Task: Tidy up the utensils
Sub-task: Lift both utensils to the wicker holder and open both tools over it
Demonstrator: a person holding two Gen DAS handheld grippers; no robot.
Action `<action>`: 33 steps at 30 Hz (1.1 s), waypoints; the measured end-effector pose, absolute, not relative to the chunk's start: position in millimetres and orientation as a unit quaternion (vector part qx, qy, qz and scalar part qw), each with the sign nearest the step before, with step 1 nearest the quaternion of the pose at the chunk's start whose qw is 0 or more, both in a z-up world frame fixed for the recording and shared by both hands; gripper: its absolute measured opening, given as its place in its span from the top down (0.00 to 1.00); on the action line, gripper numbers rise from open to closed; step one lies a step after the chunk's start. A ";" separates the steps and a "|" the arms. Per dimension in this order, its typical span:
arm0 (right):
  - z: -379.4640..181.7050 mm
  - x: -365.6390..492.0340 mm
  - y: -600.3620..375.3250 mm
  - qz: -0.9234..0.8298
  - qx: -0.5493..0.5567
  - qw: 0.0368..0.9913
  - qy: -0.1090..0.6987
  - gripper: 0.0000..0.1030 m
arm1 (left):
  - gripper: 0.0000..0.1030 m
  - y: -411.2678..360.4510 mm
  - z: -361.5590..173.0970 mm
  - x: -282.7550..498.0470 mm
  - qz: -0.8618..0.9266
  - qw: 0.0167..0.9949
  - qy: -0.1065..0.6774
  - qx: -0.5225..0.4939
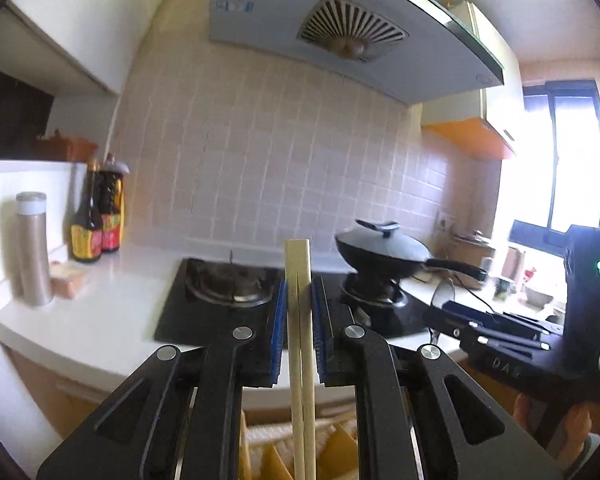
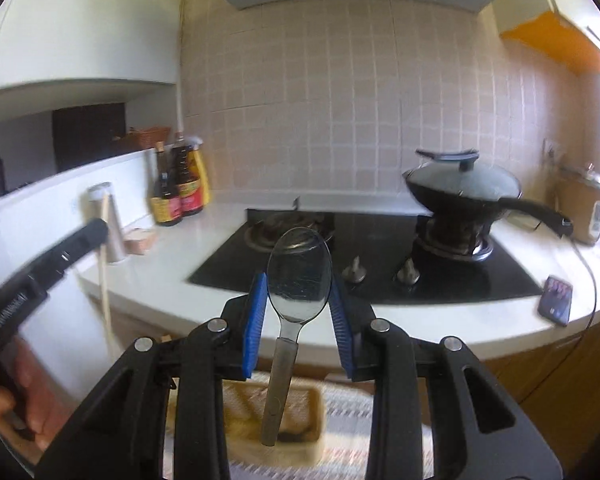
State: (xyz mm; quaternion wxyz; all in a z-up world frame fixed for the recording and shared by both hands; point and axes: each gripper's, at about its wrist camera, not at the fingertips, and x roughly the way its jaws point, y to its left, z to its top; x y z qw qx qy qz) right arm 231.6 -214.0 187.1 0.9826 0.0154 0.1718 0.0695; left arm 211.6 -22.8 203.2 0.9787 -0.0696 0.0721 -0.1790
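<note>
The left tool (image 1: 299,300) clamps a pair of wooden chopsticks (image 1: 300,344) upright between its blue pads, held off the surface (image 1: 100,312) in front of its near edge. The right tool (image 2: 299,300) grips a metal spoon (image 2: 296,280) by the bowl, handle hanging down above a woven tray (image 2: 312,412). A lidded wok (image 2: 464,188) sits on the black stove (image 2: 380,256).

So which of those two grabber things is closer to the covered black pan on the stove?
Right. The wok sits ahead and to the right of the right gripper. The left gripper is further left, nearer the sauce bottles.
</note>
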 end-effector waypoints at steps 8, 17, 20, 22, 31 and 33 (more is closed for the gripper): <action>139.7 264.5 -209.9 0.059 0.004 0.980 0.188 0.72 | 0.90 -25.5 156.3 235.8 -0.143 0.985 0.065 -0.067; 113.6 262.4 -208.3 0.052 -0.008 0.983 0.178 0.72 | 0.89 -15.0 119.9 241.0 -0.151 0.982 0.080 -0.076; 109.3 256.8 -208.5 0.055 -0.009 0.982 0.183 0.72 | 0.89 -11.7 115.3 236.6 -0.162 0.980 0.094 -0.074; 108.4 251.4 -209.3 0.061 -0.006 0.980 0.187 0.72 | 0.89 -9.3 114.5 234.1 -0.172 0.977 0.102 -0.072; 108.3 223.8 -213.1 0.094 0.006 0.969 0.228 0.71 | 0.69 13.3 120.8 200.7 -0.202 0.967 0.123 -0.092; 110.6 213.5 -214.0 0.100 0.010 0.967 0.235 0.68 | 0.63 18.5 125.7 188.5 -0.212 0.965 0.128 -0.091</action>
